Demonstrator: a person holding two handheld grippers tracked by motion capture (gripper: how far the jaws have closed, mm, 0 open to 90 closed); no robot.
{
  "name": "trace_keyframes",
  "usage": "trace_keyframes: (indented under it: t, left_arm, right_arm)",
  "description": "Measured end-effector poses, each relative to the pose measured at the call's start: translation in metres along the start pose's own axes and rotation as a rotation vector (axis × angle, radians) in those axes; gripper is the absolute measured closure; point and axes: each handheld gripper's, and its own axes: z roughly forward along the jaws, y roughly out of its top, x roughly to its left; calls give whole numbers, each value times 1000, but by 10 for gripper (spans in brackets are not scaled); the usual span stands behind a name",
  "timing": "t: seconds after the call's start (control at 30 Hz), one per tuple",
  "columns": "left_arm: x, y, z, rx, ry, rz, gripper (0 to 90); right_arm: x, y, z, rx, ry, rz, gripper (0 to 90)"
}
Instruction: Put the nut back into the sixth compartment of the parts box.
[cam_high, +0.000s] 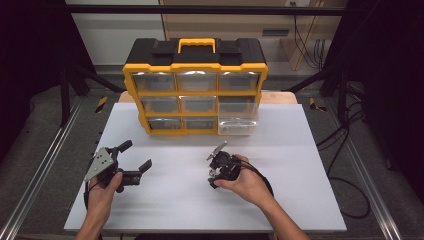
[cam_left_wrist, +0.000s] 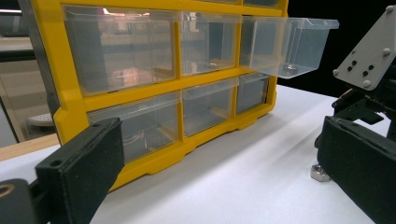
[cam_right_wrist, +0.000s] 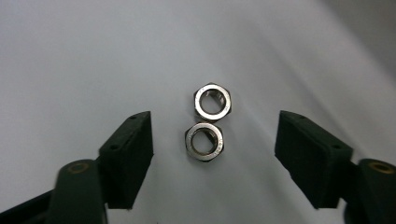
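Below my right claw (cam_right_wrist: 212, 154), well in front of the yellow organizer (cam_high: 195, 92), two nuts lie touching on the desk (cam_high: 300, 200). Its jaws stand open, clear of both; I'd center on the nearer nut (cam_right_wrist: 204, 141) so the farther nut (cam_right_wrist: 213, 101) stays put.

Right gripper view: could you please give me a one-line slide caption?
Open right gripper poised over two steel hex nuts lying side by side on the white table.

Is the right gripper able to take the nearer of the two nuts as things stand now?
Probably yes. The right gripper points down at the white table, fingers open on either side of the nearer nut. The farther nut touches it but lies beyond the fingers.
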Motion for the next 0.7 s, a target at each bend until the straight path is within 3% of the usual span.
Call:
trace_keyframes:
  t: [0.4,0.7]
  left_arm:
    - [0,0,0,3,1,2,9]
    - [-1,0,1,5,1,1,9]
  right_arm:
    - [-3,-3,4,17,39,13,541]
    - [-6,-4,3,14,65,43,627]
